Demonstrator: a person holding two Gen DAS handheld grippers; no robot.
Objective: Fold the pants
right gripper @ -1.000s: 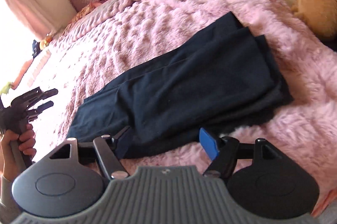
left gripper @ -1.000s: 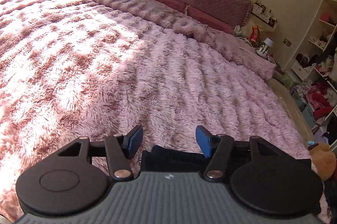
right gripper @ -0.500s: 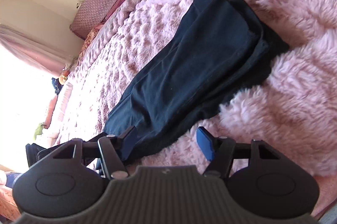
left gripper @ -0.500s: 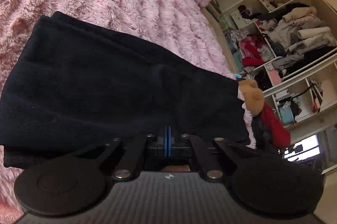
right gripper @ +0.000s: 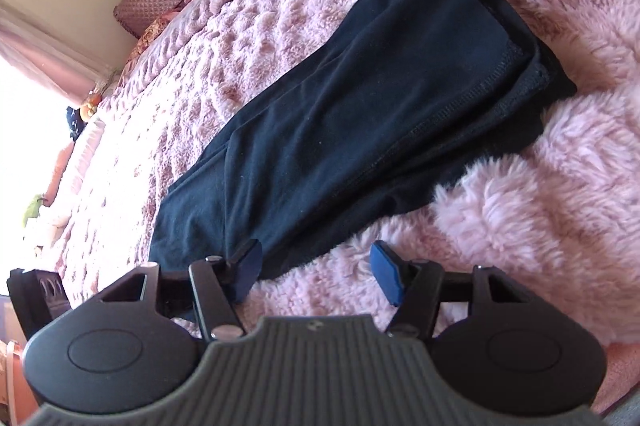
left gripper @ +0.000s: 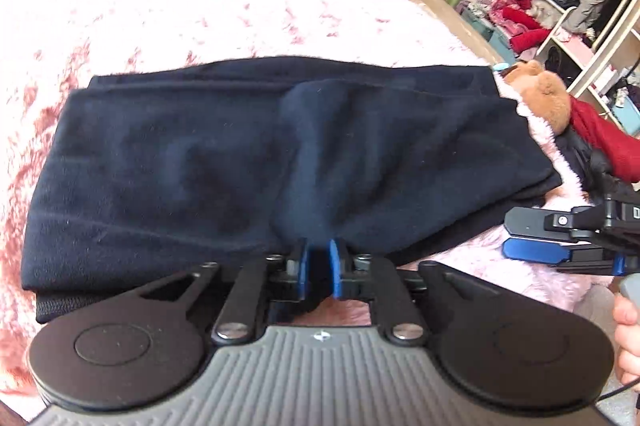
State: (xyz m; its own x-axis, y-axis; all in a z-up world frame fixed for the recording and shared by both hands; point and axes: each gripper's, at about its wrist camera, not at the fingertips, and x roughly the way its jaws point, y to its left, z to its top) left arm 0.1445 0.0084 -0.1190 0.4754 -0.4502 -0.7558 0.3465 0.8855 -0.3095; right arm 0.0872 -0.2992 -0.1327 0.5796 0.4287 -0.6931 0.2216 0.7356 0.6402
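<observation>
A fluffy pink blanket (right gripper: 540, 209) covers the bed, the dark navy pants (right gripper: 360, 97) lie folded lengthwise on it, the left gripper (left gripper: 319, 268) has its jaws opening around a bunched ridge of the fabric, and the right gripper (right gripper: 316, 272) hovers with jaws apart over the pants' near edge.

No legible text, apparently.

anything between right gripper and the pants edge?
Only bare pink blanket; right gripper sits open at the pants near edge, per the right wrist view.
</observation>
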